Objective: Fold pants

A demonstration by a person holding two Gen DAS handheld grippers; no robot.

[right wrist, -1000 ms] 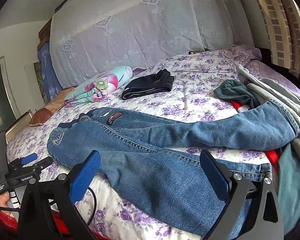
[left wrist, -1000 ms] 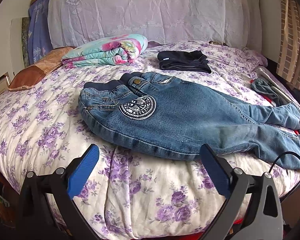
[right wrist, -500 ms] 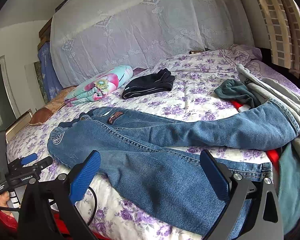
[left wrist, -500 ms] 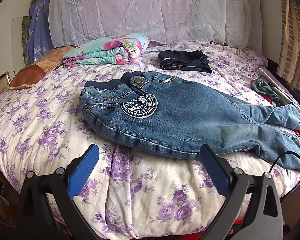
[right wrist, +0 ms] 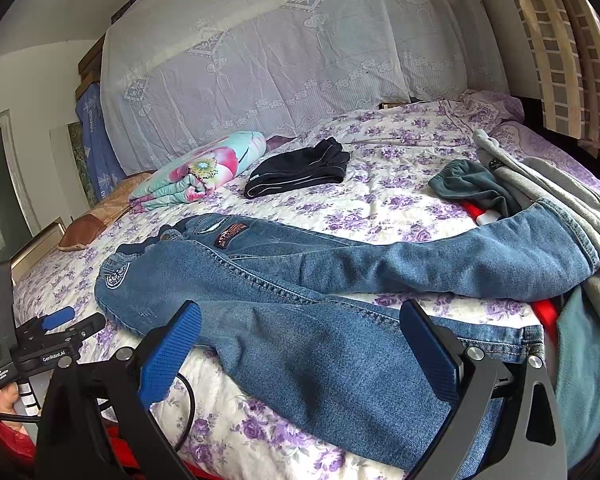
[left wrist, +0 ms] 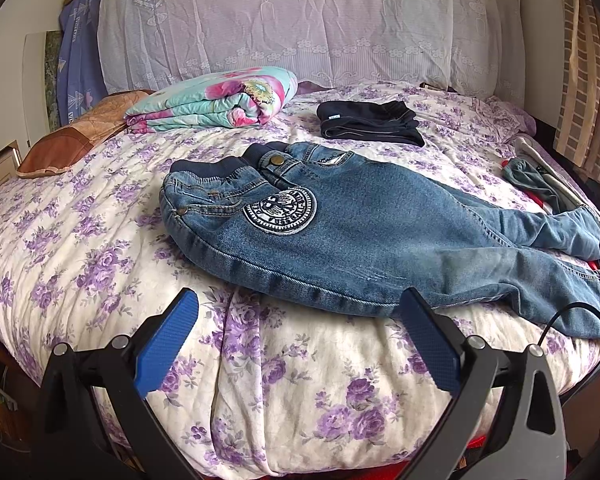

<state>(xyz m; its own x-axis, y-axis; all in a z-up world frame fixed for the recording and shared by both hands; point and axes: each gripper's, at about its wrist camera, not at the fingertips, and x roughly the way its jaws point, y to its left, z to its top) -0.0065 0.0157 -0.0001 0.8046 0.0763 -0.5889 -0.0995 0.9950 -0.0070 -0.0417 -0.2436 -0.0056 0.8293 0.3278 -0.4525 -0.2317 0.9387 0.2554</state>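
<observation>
Blue jeans (left wrist: 364, 236) lie spread flat on the purple-flowered bedspread (left wrist: 80, 248), waistband to the left, both legs running right. A round black-and-white patch (left wrist: 280, 212) sits near the waist. My left gripper (left wrist: 300, 316) is open and empty, hovering just in front of the jeans' near edge by the hip. In the right wrist view the jeans (right wrist: 320, 288) stretch across with legs apart. My right gripper (right wrist: 300, 328) is open and empty over the near leg. The left gripper also shows there (right wrist: 60, 320) at the far left.
A folded floral quilt (left wrist: 216, 100) and folded dark pants (left wrist: 368, 124) lie behind the jeans. A brown cushion (left wrist: 76, 140) is at the left. A pile of grey and teal clothes (right wrist: 540, 200) lies at the right edge. A lace-covered headboard (left wrist: 300, 20) is behind.
The left wrist view has shifted slightly, with the jeans a little higher and closer in frame. The right gripper has barely moved. Both grippers stay open.
</observation>
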